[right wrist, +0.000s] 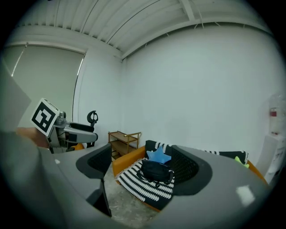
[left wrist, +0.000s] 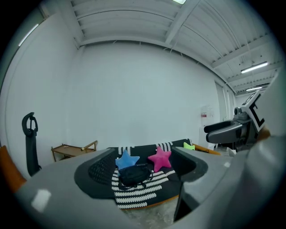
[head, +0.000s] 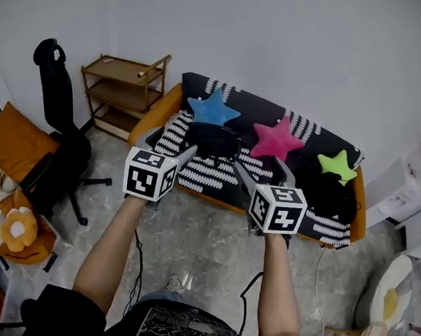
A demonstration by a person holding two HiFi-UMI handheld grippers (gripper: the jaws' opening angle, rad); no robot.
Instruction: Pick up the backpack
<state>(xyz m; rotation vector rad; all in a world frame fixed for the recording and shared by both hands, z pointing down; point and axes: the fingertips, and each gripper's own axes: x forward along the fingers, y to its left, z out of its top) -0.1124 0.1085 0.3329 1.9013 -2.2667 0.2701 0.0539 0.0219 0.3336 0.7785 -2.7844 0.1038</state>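
Backpack (head: 213, 140) faces left claw (head: 171, 144), right claw (head: 262, 168), both apart; head view alone shows cushion (head: 19, 227).

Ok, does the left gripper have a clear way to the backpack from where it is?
Probably yes. The left gripper is open and empty, and the backpack lies uncovered on the sofa straight ahead, the blue star cushion behind it. Only open floor lies between, so it must move closer.

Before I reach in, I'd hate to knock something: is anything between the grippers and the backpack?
Nothing visible. The left gripper and right gripper hang open over floor, short of the sofa. The backpack lies on its seat, blue star behind, pink star beside, neither in front.
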